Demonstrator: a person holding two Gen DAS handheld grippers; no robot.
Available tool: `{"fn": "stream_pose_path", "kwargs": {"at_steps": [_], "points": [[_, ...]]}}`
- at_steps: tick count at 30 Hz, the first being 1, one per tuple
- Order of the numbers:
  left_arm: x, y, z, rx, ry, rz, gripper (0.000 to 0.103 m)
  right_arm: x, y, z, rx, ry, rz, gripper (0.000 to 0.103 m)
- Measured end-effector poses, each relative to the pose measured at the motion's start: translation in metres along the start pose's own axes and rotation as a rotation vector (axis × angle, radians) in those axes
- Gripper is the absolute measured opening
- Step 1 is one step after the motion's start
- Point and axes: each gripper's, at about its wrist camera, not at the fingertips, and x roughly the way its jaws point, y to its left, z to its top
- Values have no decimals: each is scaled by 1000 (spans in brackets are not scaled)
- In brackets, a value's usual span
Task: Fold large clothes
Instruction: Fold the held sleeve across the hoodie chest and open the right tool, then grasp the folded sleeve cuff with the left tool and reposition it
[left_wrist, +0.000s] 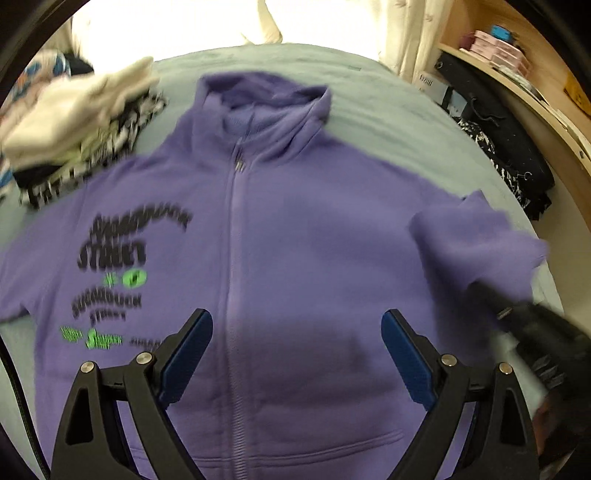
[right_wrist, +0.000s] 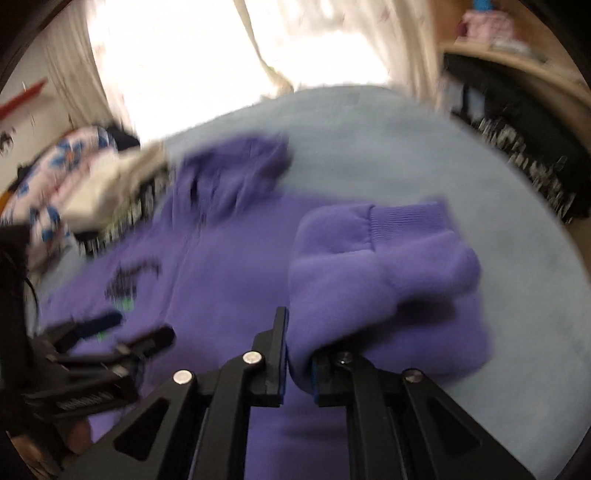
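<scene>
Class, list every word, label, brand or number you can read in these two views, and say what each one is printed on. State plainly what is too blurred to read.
"STREET": second black line on the chest of the purple zip-up fleece hoodie, likely, though motion-blurred.
Other black and green lines of that chest print: too blurred to read.
White box label by the wooden shelf: too small to read.
Right wrist view: nothing legible.

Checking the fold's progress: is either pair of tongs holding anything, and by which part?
The right tongs grip the purple hoodie by its bunched sleeve, below the cuff. The left tongs are open, holding nothing.
</scene>
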Motion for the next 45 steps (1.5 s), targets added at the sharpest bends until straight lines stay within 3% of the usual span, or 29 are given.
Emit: {"fn": "stream_pose_path", "kwargs": {"at_steps": [2, 5, 7, 9, 11, 19, 23, 30, 31, 32, 33, 34, 37, 40, 45], "points": [[5, 11, -8, -30, 33, -43, 92, 10, 3, -13, 1, 60, -28, 17], [11, 14, -13, -58, 63, -130, 92, 6, 4, -26, 3, 79, -66, 28], [12, 9, -14, -68, 73, -180, 92, -3, 1, -33, 19, 69, -49, 35], [10, 2, -15, -63, 70, -213, 92, -16, -2, -40, 37, 50, -57, 51], [7, -11, -14, -32, 60, -231, 92, -27, -3, -48, 55, 18, -62, 56], [-14, -65, -18, 112, 41, -282, 92, -40, -13, -75, 159, 5, -19, 56], [-16, -93, -20, 184, 35, -251, 92, -38, -24, -81, 198, 12, -21, 56], [3, -137, -10, 226, 45, -103, 91, -36, -30, -88, 225, 8, -9, 56], [6, -141, -6, 231, 29, -67, 87, -36, -29, -89, 224, 7, -10, 56], [7, -144, -3, 235, 17, -56, 62, -35, -29, -90, 223, 8, -11, 56], [10, -146, 0, 246, 25, -66, 23, -35, -30, -90, 223, 9, -10, 56], [14, -147, 3, 248, 48, -74, 9, -34, -31, -91, 223, 9, -10, 56], [16, -144, 17, 238, 63, -92, 10, -33, -33, -93, 225, 7, -7, 56], [-3, -138, 40, 282, -12, -68, 9, -34, -33, -93, 227, 4, -5, 56], [-41, -98, 83, 246, -173, -52, 9, -32, -34, -93, 218, 12, -15, 56]]}}
